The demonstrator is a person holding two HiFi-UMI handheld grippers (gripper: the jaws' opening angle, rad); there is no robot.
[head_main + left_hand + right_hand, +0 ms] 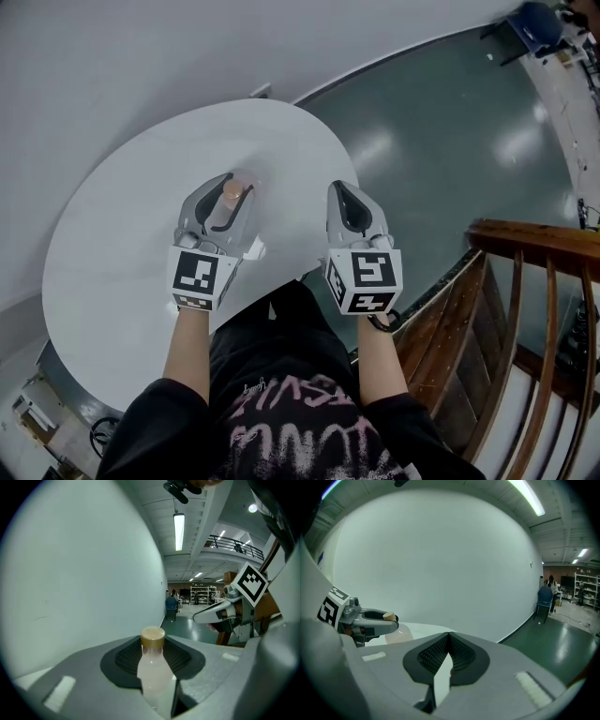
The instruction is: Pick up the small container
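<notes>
Over the table (112, 262), the small container (152, 667), only its cap seen from overhead, is clamped by the left gripper (230, 185); the right gripper (345, 192) is closed, empty.

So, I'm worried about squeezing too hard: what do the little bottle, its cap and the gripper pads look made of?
The small bottle looks like translucent frosted plastic: milky, with light showing through. Its cap is matte tan, plastic or cork; I can't tell which. The pads of the left gripper look like dark rubber with a fine gridded texture.
</notes>
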